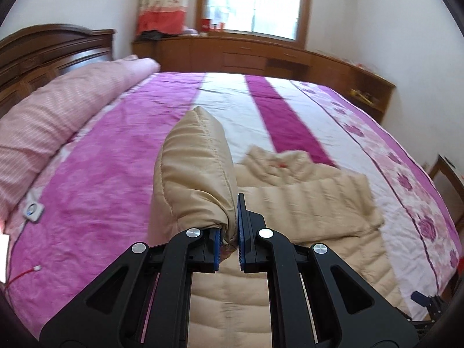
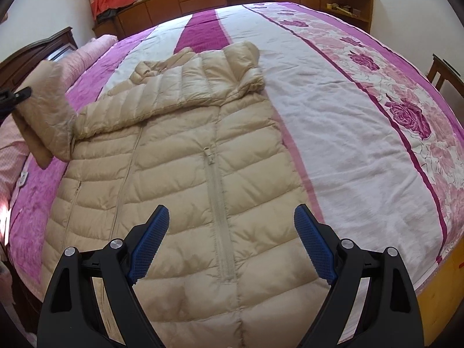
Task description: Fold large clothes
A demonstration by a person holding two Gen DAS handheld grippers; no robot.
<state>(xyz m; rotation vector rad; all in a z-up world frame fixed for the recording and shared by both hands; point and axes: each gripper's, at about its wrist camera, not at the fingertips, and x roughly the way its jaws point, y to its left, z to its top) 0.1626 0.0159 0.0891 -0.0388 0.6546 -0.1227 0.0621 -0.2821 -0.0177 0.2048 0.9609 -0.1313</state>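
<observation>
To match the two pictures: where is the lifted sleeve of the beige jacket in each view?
Left wrist: sleeve at centre, clamped in the left gripper.
Right wrist: sleeve at the left edge, raised off the bed.
Shared landmark: the dark purple stripe beyond the jacket collar.

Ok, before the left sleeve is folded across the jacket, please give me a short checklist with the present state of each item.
1. Left gripper shut on the sleeve: ok.
2. Sleeve lifted off the bed: ok.
3. Other sleeve already folded across the chest: ok.
4. Right gripper open and holding nothing, above the jacket hem: ok.
5. Front zipper closed: ok on the visible part.
6. Jacket back lying smooth underneath: cannot tell.
</observation>
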